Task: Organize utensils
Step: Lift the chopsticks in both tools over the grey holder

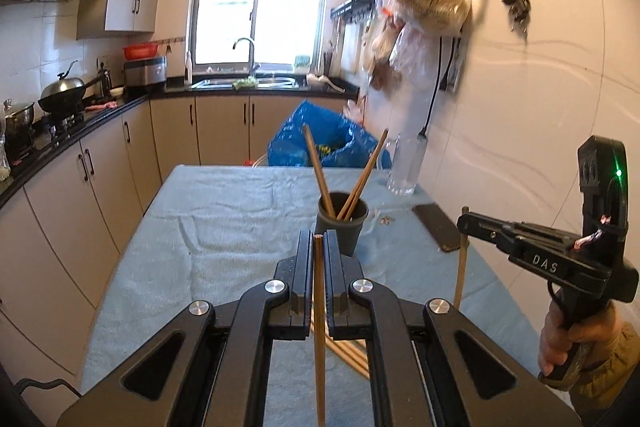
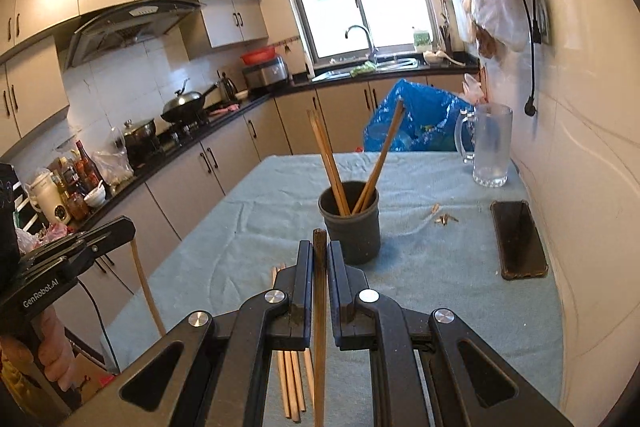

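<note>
The left gripper [image 1: 318,247] is pinched on one chopstick [image 1: 319,327], and the right gripper [image 2: 320,255] is pinched on a darker chopstick [image 2: 320,327], each stick upright with its long axis vertical and its top end just above the fingertips. Each stick is judged light, stiff and smooth, so a hold near the upper end lets it swing. More chopsticks lean in the dark cup [image 2: 352,227] on the desk [image 2: 440,287], and spare chopsticks [image 2: 290,387] lie flat below.
</note>
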A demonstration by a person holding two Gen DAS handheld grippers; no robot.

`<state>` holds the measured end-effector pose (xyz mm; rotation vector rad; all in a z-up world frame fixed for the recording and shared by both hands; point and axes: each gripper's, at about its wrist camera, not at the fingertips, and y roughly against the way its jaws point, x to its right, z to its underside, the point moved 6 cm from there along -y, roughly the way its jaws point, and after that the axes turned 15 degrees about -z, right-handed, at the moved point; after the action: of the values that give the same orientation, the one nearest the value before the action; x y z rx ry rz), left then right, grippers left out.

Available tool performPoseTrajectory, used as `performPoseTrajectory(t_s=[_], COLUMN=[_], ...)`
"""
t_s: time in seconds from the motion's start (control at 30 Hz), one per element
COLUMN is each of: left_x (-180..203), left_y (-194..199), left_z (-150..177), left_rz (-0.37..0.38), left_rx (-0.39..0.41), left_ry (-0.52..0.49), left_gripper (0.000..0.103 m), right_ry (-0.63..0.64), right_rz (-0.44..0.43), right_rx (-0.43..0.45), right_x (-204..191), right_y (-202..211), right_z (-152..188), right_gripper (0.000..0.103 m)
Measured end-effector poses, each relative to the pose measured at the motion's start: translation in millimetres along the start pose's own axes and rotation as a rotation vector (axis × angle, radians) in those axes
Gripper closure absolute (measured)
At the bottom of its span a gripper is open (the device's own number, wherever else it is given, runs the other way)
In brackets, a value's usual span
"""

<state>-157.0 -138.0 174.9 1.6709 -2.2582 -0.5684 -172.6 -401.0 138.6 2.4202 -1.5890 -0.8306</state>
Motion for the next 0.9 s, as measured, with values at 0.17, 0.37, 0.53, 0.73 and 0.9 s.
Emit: performPoseTrajectory(t_s=[0.17,0.37,0.53,0.73,0.9], left_x=[0.8,1.7,0.8,8.2,25.2], left_y=[-3.9,-12.2,-21.8,-33.5,-58.0], left_z=[-11.6,-29.5,-64.1,-125.7,-172.5], left_rz=[0.013,0.038,0.054,0.052,0.038], left_rx=[0.014,0.025,0.059,0.158,0.210], left_ry=[0.032,0.055,0.080,0.089,0.089], left_gripper=[0.099,0.099,0.099,0.099,0.099], right_ry=[0.002,-0.009,-0.014,0.000,0.029], right_rz=[-0.006,-0.010,-0.014,-0.004,0.021], right_rx=[0.034,0.056,0.101,0.211,0.314], right_x=[-0.3,7.4,15.7,21.7,25.7], right_y=[2.3,-0.7,-4.9,-10.0,-22.6], right_z=[-9.1,-25.0,-56.7,-115.9,-166.2], right_gripper=[0.096,0.096,0.096,0.096,0.096])
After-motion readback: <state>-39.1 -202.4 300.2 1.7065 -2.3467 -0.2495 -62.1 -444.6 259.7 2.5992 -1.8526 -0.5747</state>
